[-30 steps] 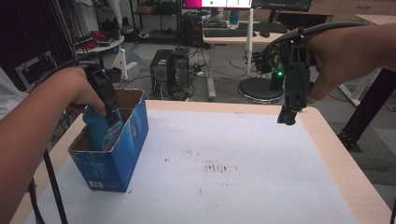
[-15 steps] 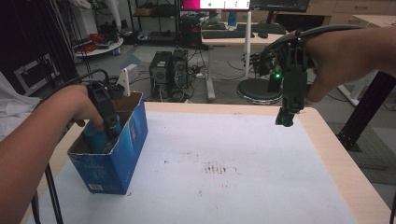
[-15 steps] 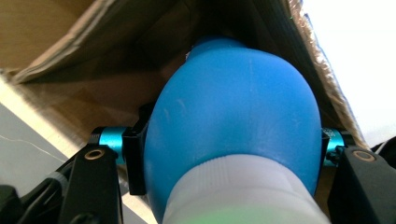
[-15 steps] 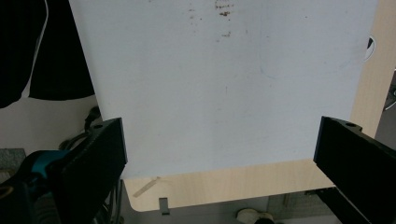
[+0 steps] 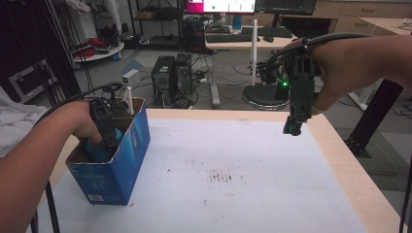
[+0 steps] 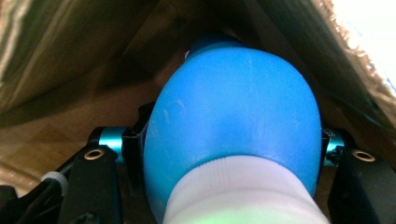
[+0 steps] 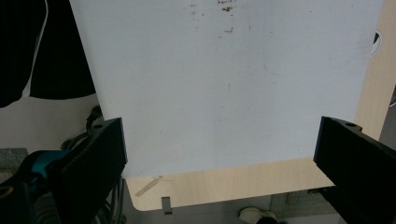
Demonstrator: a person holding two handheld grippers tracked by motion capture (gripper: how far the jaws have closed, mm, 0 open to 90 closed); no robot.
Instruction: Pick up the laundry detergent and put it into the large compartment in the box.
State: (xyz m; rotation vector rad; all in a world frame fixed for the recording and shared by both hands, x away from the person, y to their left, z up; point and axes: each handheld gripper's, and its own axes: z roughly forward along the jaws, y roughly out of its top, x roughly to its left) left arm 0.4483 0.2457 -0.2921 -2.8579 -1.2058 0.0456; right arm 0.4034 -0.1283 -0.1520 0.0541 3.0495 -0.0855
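Where the person's left forearm enters at the near left edge of the high view, the L gripper (image 5: 108, 138) reaches down into the box (image 5: 127, 160), jaws clamped on the bottle (image 5: 99, 151). L gripper view: bottle (image 6: 233, 116) seen close, blue rounded body w/ a white band at the near end, pinched from both sides between the two black jaws; cardboard walls of the box (image 6: 70, 56) rise around it. Box is blue outside, brown inside, top open, standing on the table (image 5: 243, 194) at its near-left part. Whether the bottle touches the box floor cannot be told. White mat (image 5: 252, 160) covers most of the table, w/ a patch of dark specks near its centre. Farther back at right, the R gripper (image 5: 290, 130) hangs above the table's far-right edge, pointing down, well apart from the box. R gripper view: jaws spread wide, nothing between them, mat (image 7: 224, 84) and wooden table (image 7: 233, 186) edge below. Beyond the table: desks, PC towers, monitors.
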